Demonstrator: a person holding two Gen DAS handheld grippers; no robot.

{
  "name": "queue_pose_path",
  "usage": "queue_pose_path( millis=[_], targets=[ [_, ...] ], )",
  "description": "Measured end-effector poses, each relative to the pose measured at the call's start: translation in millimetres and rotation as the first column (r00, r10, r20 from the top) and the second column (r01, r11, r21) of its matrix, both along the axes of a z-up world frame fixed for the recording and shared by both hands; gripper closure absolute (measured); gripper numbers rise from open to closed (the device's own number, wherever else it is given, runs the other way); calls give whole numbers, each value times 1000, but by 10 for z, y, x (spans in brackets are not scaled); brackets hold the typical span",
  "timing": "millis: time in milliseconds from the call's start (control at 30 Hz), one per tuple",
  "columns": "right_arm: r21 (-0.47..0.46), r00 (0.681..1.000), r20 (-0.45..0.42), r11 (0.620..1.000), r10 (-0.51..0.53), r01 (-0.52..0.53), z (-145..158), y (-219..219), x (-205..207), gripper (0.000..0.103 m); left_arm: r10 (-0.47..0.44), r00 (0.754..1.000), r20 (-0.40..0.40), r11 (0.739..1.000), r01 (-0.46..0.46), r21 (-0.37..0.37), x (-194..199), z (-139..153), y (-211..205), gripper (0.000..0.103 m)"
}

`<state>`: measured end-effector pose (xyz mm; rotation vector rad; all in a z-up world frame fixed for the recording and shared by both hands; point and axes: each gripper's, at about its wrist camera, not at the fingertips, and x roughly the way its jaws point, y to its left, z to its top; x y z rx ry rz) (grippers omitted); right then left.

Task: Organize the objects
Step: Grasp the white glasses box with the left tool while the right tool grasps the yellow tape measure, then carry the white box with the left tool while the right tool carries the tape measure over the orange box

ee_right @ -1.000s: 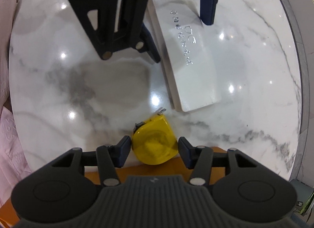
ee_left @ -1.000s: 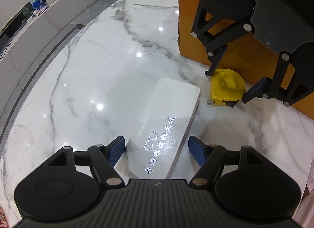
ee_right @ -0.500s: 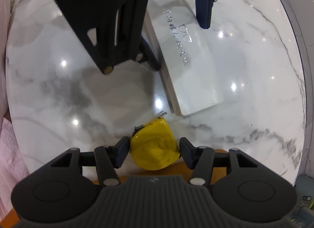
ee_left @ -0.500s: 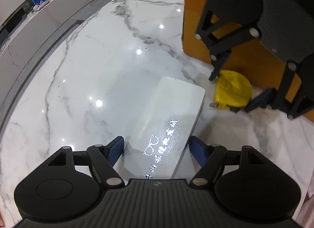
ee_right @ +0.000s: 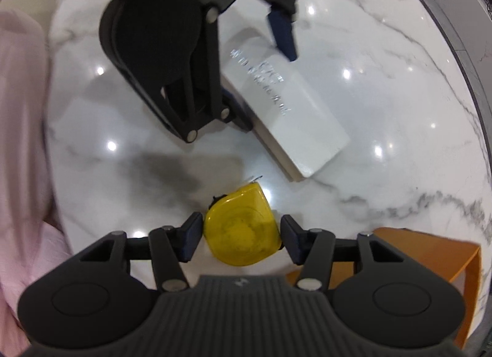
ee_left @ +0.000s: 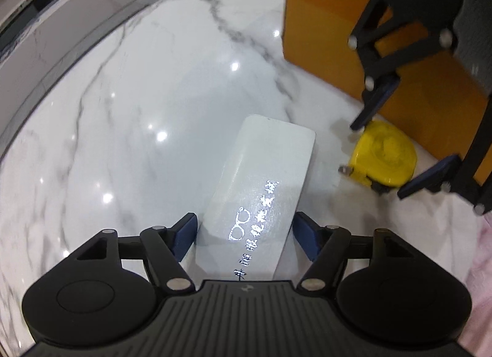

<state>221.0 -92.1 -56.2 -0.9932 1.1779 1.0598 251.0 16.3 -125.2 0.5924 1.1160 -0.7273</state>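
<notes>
White glasses case [ee_left: 261,191]: we see its near end between the 2 pads of our left gripper [ee_left: 244,235], whose jaws have just been closing, left pad touching. Our right gripper [ee_right: 241,235] straddles the yellow tape measure [ee_right: 241,234], right pad apart. Both lie on the marble table [ee_left: 138,105] beside the orange box [ee_left: 326,34].

The marble table [ee_left: 129,117] is polished and glossy. The white case [ee_left: 261,178] looks smooth, matt. The yellow tape measure [ee_right: 241,234] is shiny plastic; the orange box [ee_left: 323,34], perhaps matt card.
</notes>
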Motion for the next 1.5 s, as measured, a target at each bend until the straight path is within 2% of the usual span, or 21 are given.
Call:
queue_pose_path(
  millis=[167, 267, 433, 467, 533, 567, 633, 667, 900, 1033, 1233, 1500],
  targets=[
    [135, 998, -47, 989, -46, 52, 403, -106, -145, 46, 23, 997, -68, 999, -20, 50, -312, 22, 154, 24],
    [186, 998, -45, 981, -40, 48, 717, -202, -255, 46, 14, 996, -83, 998, -8, 66, -450, 26, 189, 23],
    [153, 997, 60, 988, -48, 39, 1074, -529, -149, 46, -19, 998, -54, 995, 24, 95, -518, 28, 102, 23],
    [143, 995, 76, 989, -58, 47, 1064, -607, 87, 46, -8, 998, -57, 996, 13, 90, -501, 28, 95, 22],
    [121, 991, 105, 990, -87, 74, 1165, -569, -78, 46, 15, 998, -64, 997, -10, 80, -473, 23, 77, 21],
    [109, 988, 117, 990, -99, 86, 1035, -557, -117, 46, 24, 997, -67, 997, -19, 74, -472, 17, 79, 21],
    [81, 982, 139, 990, -125, 114, 1222, -689, -313, 46, 54, 996, -70, 997, -49, 64, -495, -1, 99, 21],
    [67, 979, 147, 989, -138, 129, 1095, -776, -302, 46, 53, 996, -65, 997, -48, 65, -504, 7, 87, 22],
    [-6, 953, 200, 973, -226, 232, 1076, -1336, -285, 46, 77, 997, -1, 994, -77, 71, -680, 93, 6, 28],
    [-28, 936, 227, 959, -268, 282, 942, -1560, -160, 46, 79, 996, 43, 996, -82, 48, -719, 310, -16, 30],
    [-62, 933, 253, 958, -258, 282, 764, -1757, -57, 46, 71, 994, 88, 997, -73, 17, -669, 560, -202, 31],
    [-56, 920, 277, 952, -276, 302, 556, -1873, 165, 46, 67, 991, 120, 995, -57, -84, -568, 1109, -487, 32]
  ],
)
